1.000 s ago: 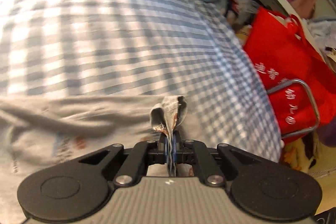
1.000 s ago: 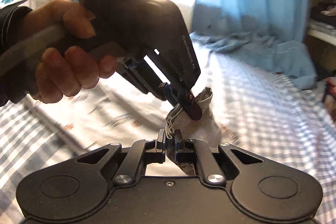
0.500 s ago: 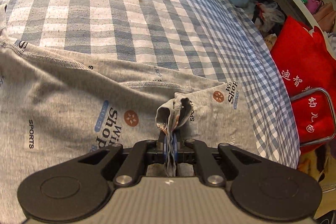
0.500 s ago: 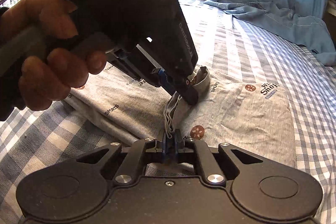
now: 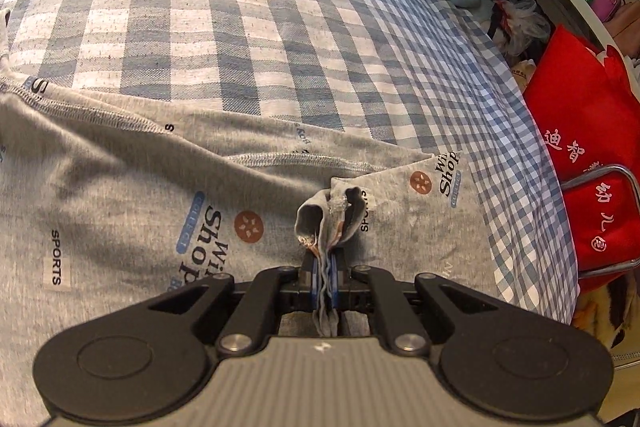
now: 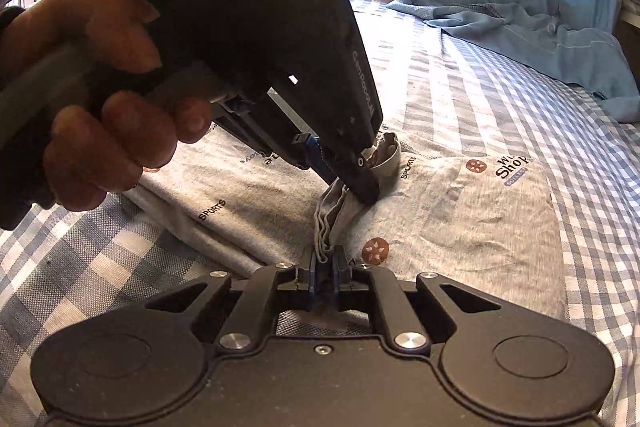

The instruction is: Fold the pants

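Left wrist view: we find the left gripper [image 5: 326,279] angled down, jaws clamped on a bunched fold of the grey knit pants [image 5: 120,195], printed "SPORTS", lying flat near the checked bed [image 5: 240,7] edge. Right wrist view: the right gripper [image 6: 324,267] pinches the same bunch beside the hand [image 6: 108,99].
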Demonstrator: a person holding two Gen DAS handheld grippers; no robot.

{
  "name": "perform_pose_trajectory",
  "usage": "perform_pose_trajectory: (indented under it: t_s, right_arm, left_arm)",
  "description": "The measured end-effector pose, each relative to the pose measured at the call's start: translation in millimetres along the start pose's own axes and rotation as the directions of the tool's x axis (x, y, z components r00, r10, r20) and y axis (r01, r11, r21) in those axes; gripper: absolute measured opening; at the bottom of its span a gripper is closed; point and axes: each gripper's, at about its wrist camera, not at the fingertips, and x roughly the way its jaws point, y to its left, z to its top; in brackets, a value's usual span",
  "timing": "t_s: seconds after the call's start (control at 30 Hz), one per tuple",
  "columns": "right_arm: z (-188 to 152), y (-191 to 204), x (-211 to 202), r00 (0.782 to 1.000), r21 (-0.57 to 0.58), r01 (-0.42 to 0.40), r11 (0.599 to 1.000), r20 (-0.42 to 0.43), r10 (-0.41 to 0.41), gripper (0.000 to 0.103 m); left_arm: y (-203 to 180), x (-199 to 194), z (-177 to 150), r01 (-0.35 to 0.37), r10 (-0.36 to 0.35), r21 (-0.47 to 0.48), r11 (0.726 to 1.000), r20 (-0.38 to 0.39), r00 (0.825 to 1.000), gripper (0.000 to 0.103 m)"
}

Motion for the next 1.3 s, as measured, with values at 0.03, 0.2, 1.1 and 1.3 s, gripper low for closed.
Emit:
perform_pose_trajectory:
  t_s: [0.03,0.2,1.1,1.3]
  right_arm:
    - [0,0,0,1.0,0.001,-0.001,1.0,0.001,0.001,0.008]
    - [1,0,-2,1.0,0.001,0.005,1.0,0.008,-0.005,0.008]
    - [97,123,-6,0.963,-0.065,-0.23,0.971,0.127,0.237,0.009]
    - [99,148,12,0.957,-0.078,-0.266,0.961,0.097,0.273,0.01]
  left_arm:
    - [0,0,0,0.0,0.0,-0.002,1.0,0.0,1.0,0.006]
    - [-4,-6,1,0.009,-0.009,-0.004,1.0,0.007,1.0,0.005]
    - [128,-154,15,0.001,0.001,-0.065,0.998,0.031,1.0,0.004]
    - [158,-154,10,-0.029,0.03,-0.049,0.998,0.032,0.999,0.004]
